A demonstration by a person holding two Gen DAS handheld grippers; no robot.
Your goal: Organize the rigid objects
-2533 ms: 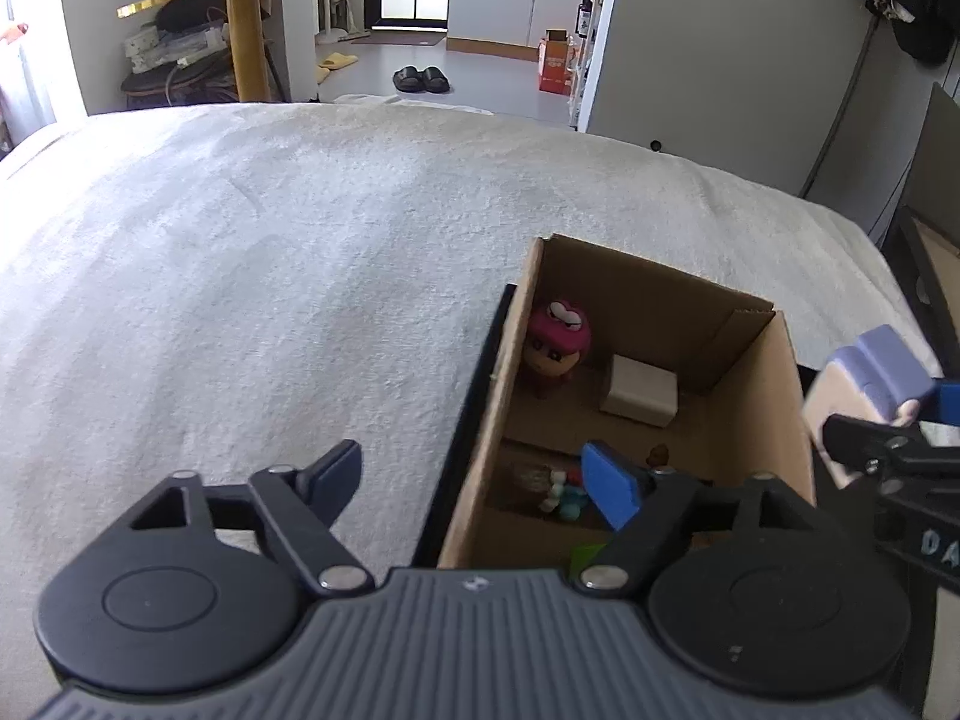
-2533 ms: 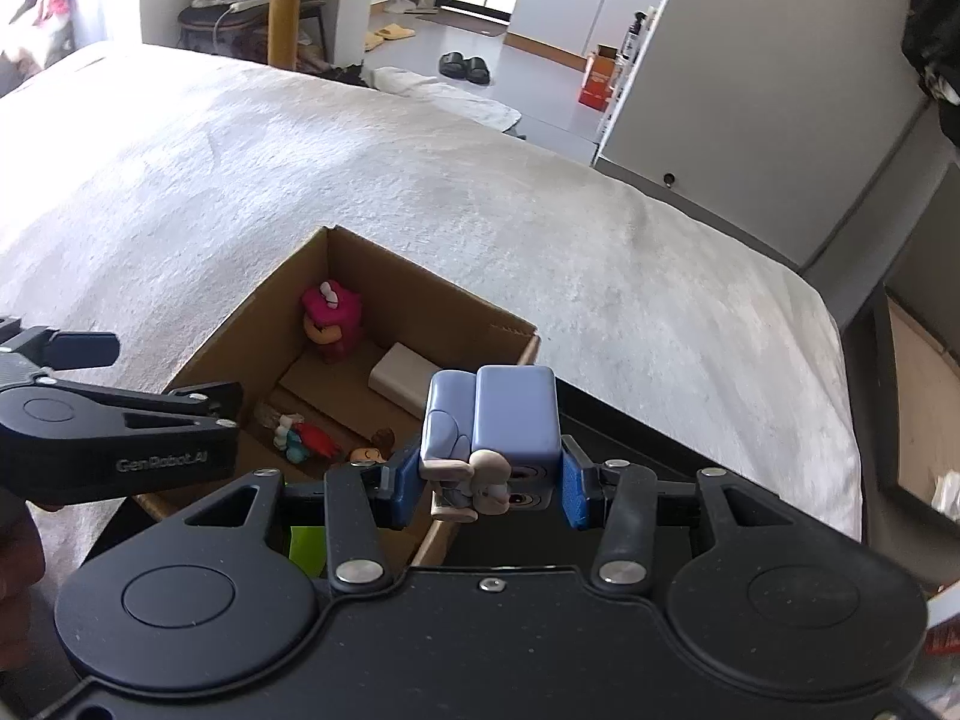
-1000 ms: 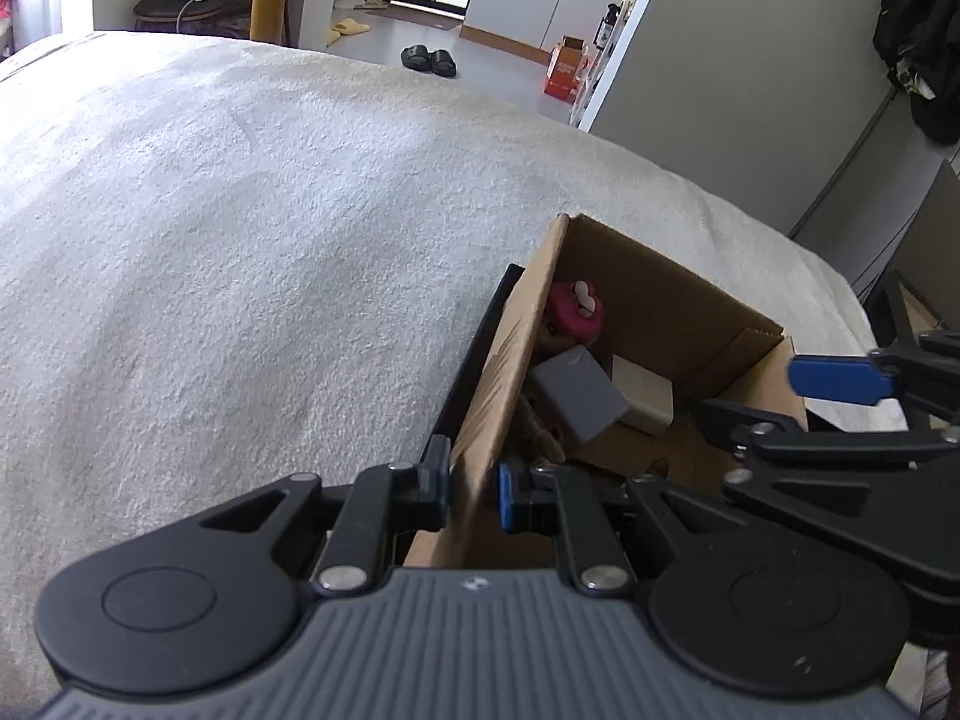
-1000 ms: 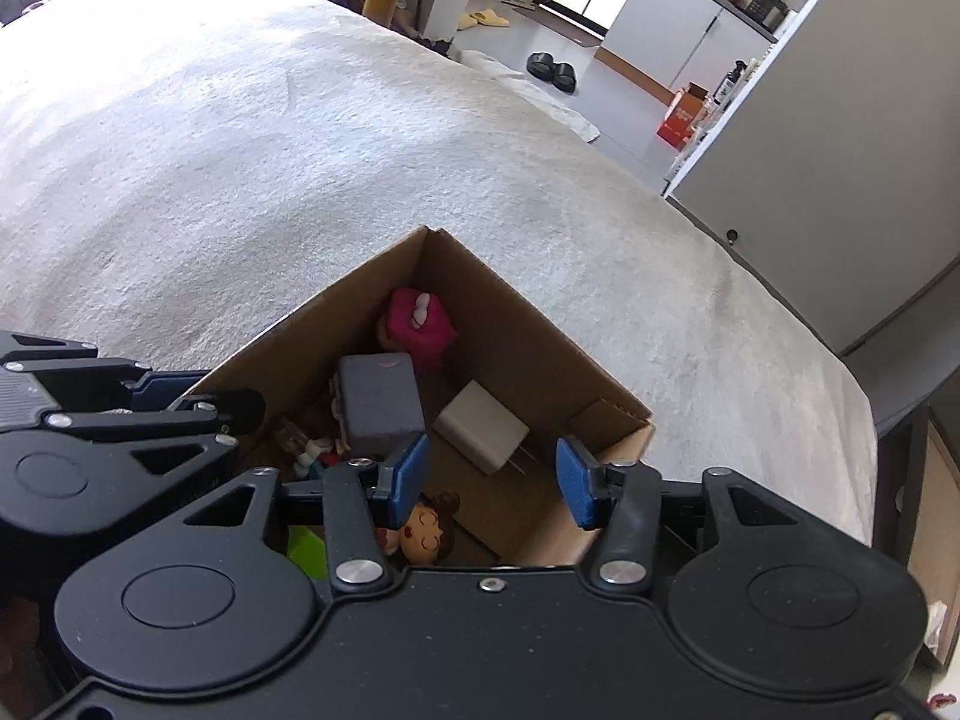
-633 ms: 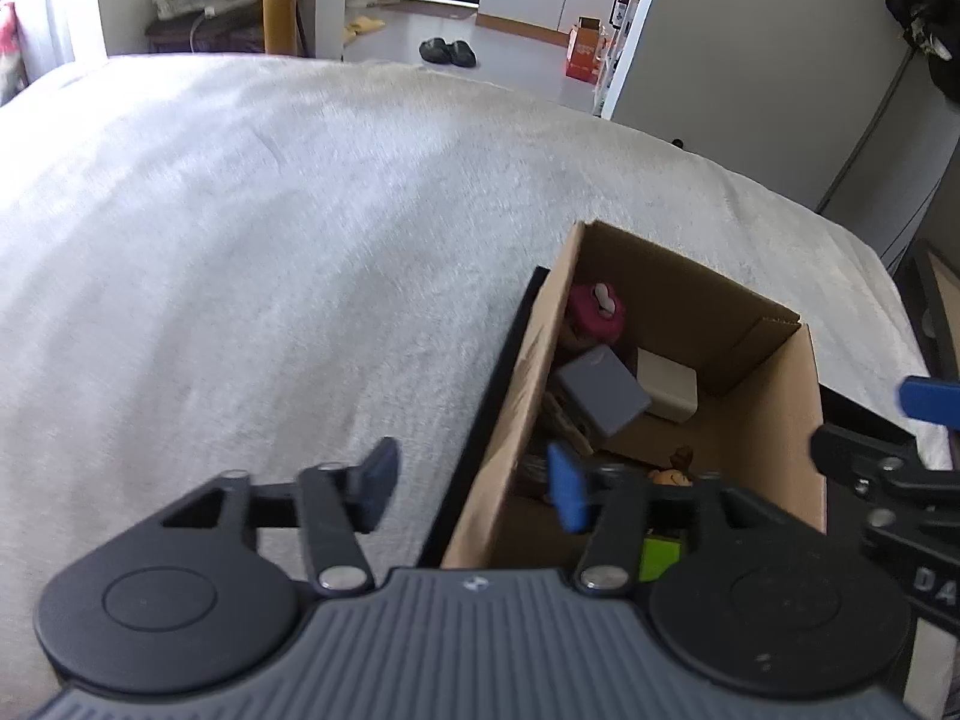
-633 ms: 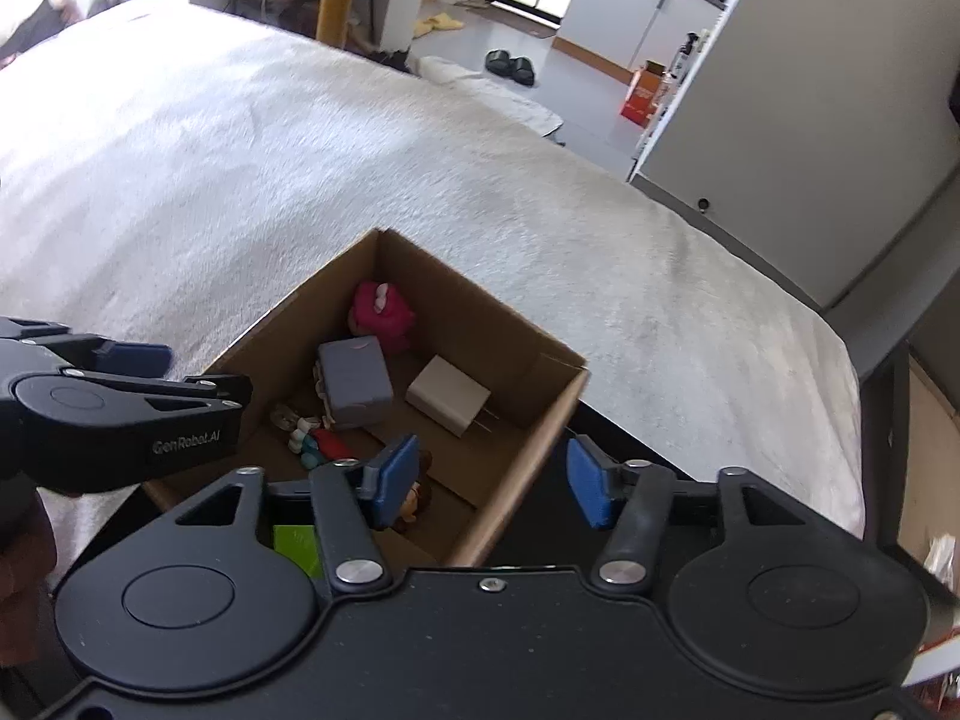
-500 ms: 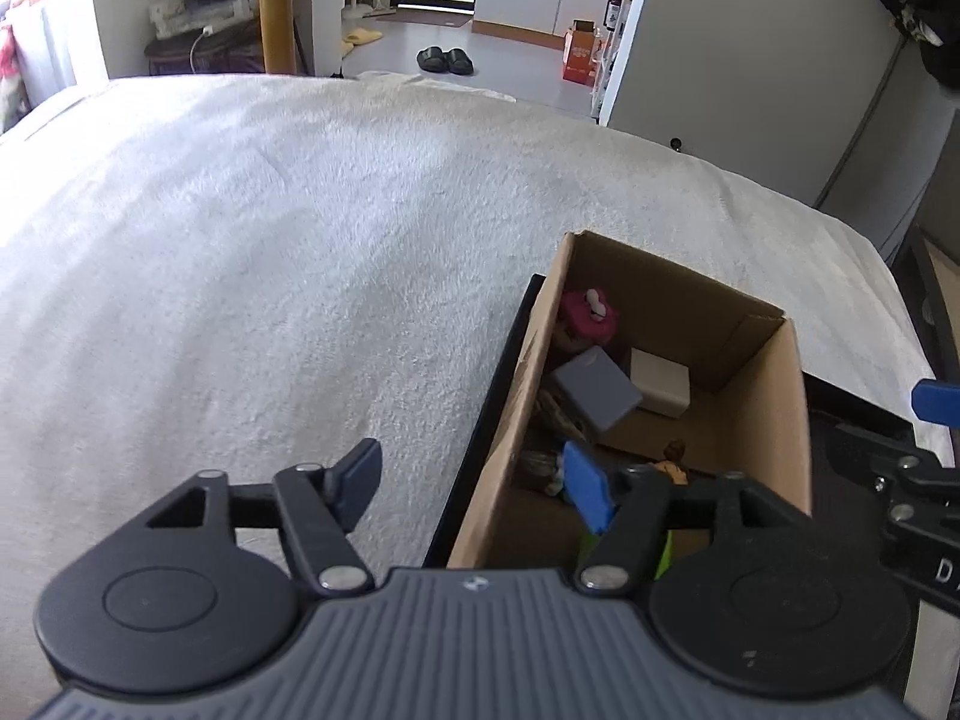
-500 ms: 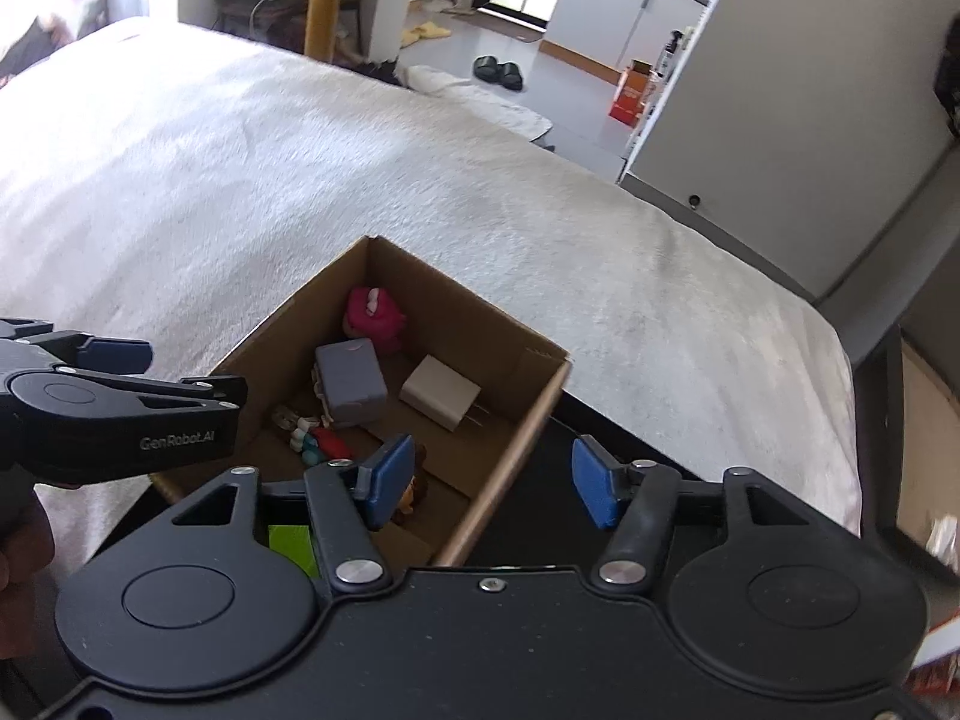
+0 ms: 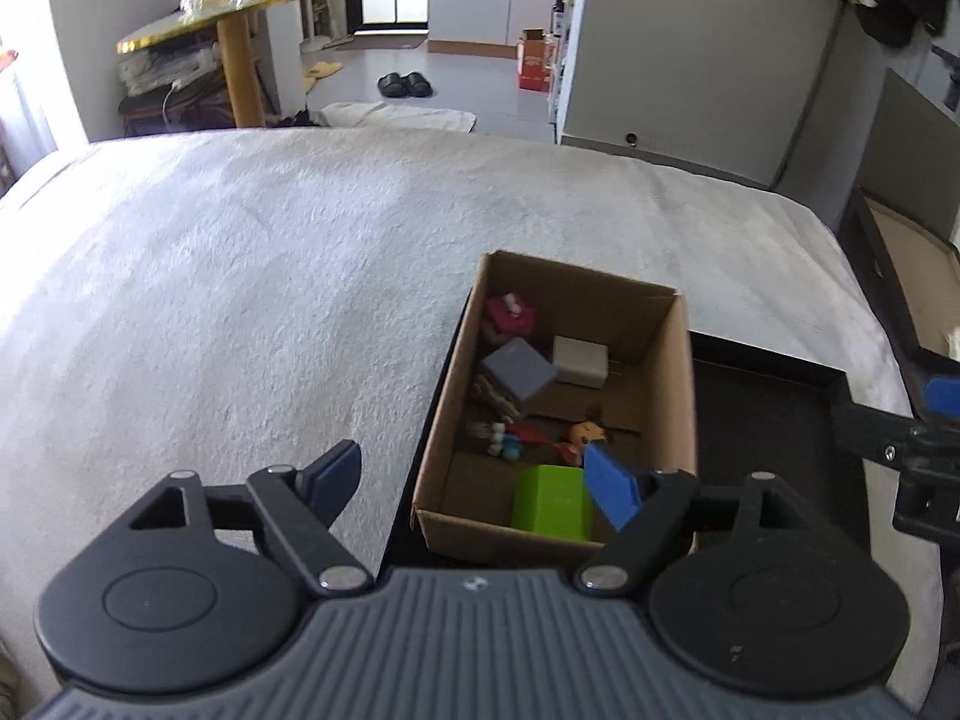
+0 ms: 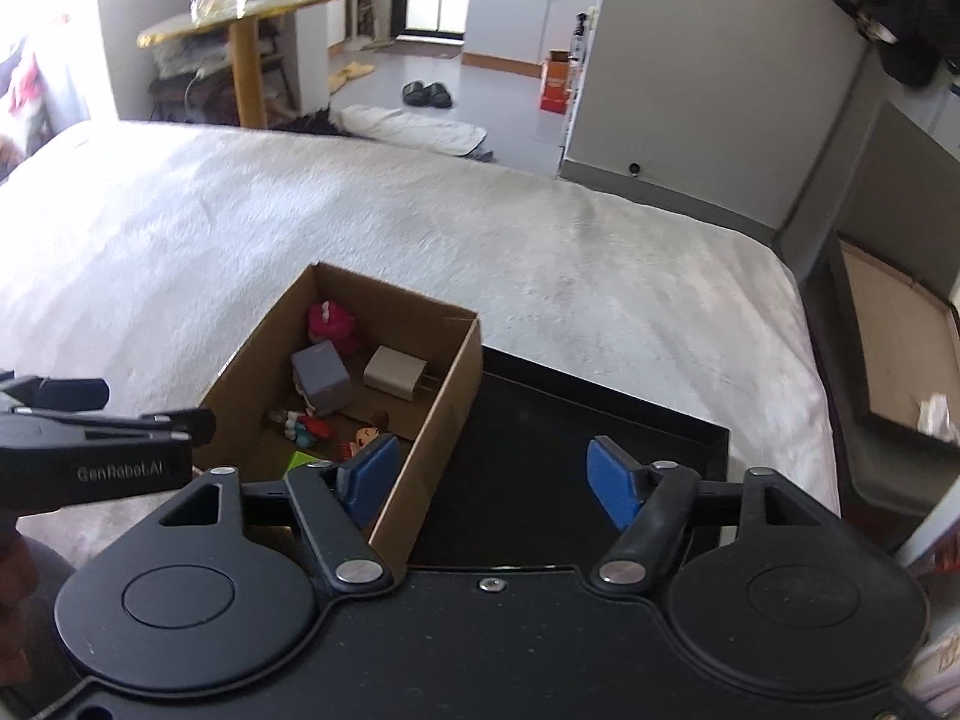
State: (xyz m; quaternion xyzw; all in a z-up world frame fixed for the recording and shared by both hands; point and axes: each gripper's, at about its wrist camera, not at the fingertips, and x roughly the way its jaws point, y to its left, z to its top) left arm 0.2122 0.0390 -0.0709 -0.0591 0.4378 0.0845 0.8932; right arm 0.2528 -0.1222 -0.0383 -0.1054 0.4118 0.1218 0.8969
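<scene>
An open cardboard box stands on the white bed cover. In it lie a grey-blue block, a white charger, a pink figure, a green block, and small toy figures. My left gripper is open and empty, above the box's near left corner. My right gripper is open and empty, above the box's near right wall and the black tray.
The black tray lies right of the box. The white bed cover spreads to the left and behind. A flat cardboard tray sits off the bed's right side. A yellow table stands behind the bed.
The right gripper let the blue-grey toy go into the box, then both grippers rose and drew back. The left gripper shut, then opened wide again.
</scene>
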